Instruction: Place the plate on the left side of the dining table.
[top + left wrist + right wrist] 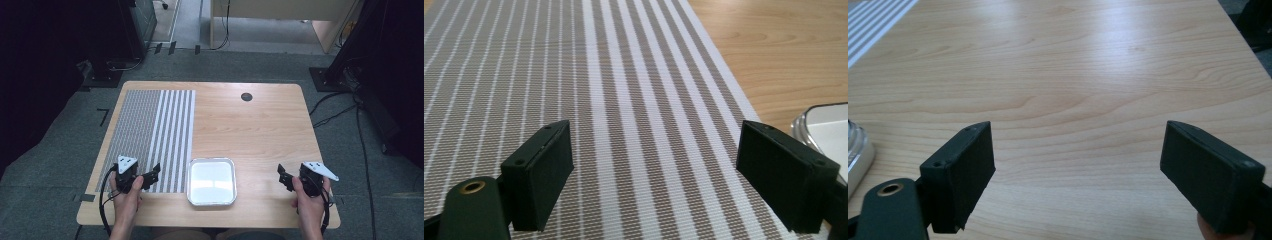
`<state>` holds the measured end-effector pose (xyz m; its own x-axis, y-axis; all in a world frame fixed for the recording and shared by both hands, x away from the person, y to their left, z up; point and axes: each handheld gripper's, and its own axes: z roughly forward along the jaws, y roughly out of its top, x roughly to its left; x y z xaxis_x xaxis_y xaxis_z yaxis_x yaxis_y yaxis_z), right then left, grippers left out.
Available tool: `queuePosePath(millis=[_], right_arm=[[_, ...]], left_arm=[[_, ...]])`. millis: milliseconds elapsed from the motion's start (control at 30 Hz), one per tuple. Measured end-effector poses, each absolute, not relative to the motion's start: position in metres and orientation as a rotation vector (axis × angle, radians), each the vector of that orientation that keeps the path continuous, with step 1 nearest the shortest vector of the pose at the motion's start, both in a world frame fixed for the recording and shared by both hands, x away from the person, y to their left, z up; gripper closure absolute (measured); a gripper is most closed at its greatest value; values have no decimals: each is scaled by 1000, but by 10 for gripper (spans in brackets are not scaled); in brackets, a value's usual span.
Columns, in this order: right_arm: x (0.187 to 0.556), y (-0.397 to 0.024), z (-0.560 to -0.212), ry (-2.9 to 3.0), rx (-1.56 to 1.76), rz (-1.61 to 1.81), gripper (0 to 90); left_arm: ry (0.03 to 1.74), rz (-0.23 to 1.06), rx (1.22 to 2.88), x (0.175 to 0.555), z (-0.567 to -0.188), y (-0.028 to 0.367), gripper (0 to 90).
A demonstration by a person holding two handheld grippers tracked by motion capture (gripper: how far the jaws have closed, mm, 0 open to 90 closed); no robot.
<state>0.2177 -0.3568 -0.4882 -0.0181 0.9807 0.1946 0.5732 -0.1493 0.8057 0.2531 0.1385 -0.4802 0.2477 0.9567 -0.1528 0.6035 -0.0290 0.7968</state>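
Two hands are holding grippers at the near edge of a wooden table, a tray between them.

The left gripper (154, 175) is hovering over the near end of a striped mat (150, 130), its jaws spread wide with nothing between them; the right gripper (283, 177) is sitting over bare wood on the other side, jaws equally spread and empty. The tray (211, 162), square with rounded corners, a shiny metal rim and a pale flat floor, is lying near the front edge, touching the mat's right border. The mat is looking woven, fine lines on its left half, broader bands on its right. Farther back, a small round dark hole (246, 97) is sitting in the light-grained table (260, 125).
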Motion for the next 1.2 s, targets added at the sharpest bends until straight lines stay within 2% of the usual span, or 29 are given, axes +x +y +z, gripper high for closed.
queuePosePath(millis=[1200], right_arm=[[217, -285, -486, 1705, 1702, 1148, 160]], left_arm=[[1297, 460, 1854, 237, -485, 57, 158]])
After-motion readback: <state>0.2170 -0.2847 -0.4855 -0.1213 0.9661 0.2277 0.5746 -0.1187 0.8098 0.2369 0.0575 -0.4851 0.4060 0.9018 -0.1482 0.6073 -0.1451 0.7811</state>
